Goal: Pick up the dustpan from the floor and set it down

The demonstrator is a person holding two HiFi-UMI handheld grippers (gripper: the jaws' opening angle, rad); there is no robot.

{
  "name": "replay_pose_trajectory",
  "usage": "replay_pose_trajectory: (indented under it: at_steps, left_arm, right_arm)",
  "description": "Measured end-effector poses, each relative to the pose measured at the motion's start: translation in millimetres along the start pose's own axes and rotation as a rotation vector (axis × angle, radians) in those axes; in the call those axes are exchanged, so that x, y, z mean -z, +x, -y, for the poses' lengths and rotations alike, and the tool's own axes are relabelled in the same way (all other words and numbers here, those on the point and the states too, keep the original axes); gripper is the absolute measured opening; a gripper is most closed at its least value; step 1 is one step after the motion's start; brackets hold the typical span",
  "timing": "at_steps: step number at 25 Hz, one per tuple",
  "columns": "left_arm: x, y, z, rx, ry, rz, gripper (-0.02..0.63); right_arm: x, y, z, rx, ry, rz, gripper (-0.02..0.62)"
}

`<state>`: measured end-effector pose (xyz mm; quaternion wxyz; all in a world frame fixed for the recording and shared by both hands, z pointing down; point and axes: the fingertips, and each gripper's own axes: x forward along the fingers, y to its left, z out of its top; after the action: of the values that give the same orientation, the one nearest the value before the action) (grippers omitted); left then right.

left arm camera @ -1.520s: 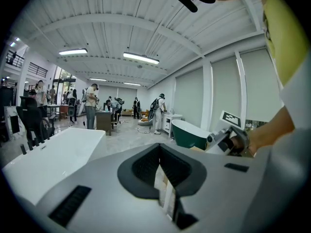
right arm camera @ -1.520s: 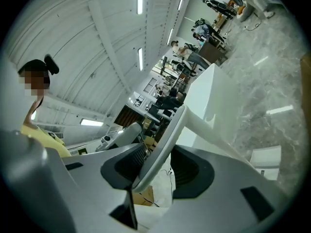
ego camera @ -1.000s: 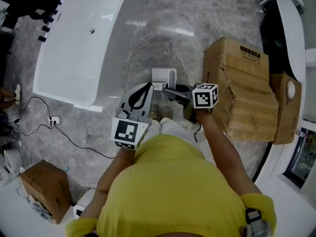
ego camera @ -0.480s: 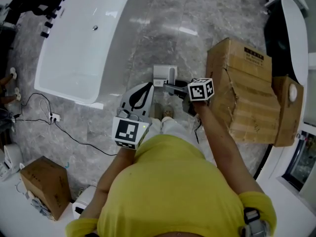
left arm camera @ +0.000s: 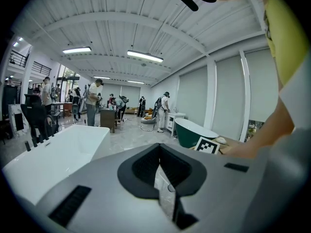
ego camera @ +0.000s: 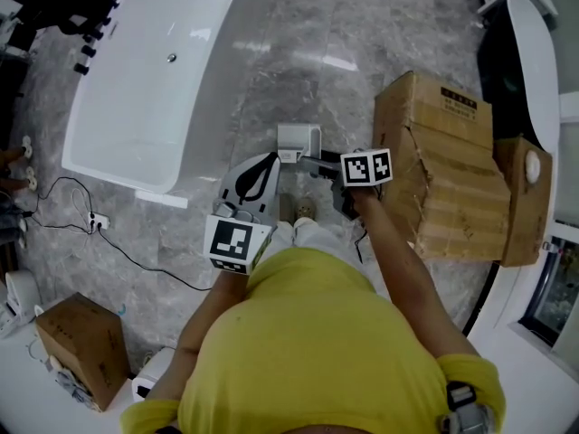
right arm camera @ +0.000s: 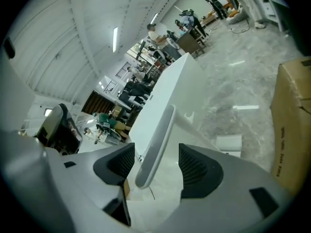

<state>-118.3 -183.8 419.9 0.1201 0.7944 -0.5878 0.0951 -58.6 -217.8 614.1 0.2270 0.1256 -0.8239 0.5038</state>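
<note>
Far left, the white bathtub (ego camera: 154, 70) lies along the grey marble floor (ego camera: 298, 52). Next to it, above my knee in the head view, my left tongs (ego camera: 264, 163) point forward. In the left gripper view they (left arm camera: 163, 171) are closed pad against pad, with nothing gripped. Just right of their tips the dustpan (ego camera: 297, 140) sits on the floor in front of my feet, between the bathtub's near edge and the cardboard box (ego camera: 443, 179). My right tongs (ego camera: 312, 164) reach in to it from the box side, angled down. In the right gripper view they (right arm camera: 156, 164) have just been opening and now stand wide. The dustpan's pale handle (right arm camera: 156, 142) rises in the gap between the two ribbed pads (right arm camera: 197, 168), and neither pad presses on it.
</note>
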Motion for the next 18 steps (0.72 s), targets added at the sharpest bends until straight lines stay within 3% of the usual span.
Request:
replay_pose_trajectory:
  at_steps: [5,6,9,10,15,18]
  left_arm:
    - [-5,0,9,0.020,0.010,0.018,0.003]
    - [-6,1,12,0.027,0.012,0.021,0.003]
    - [-12,6,22,0.048,0.022,0.036,0.003]
    - [-16,7,24,0.054,0.027,0.043,0.003]
    - [-40,5,31,0.048,0.057,0.090,0.003]
    - [-64,2,30,0.024,0.079,0.143,0.003]
  right_arm:
    - [-7,-40,-8,0.148,-0.087,0.113,0.289]
    - [-13,-50,-11,0.188,-0.124,0.161,0.256]
    - [-39,-89,-30,0.319,-0.276,0.347,0.060]
    - [-49,-101,-40,0.351,-0.327,0.405,0.023]
    - [-92,-161,-96,0.455,-0.559,0.645,0.011]
    - [-108,-192,-125,0.509,-0.644,0.754,0.011]
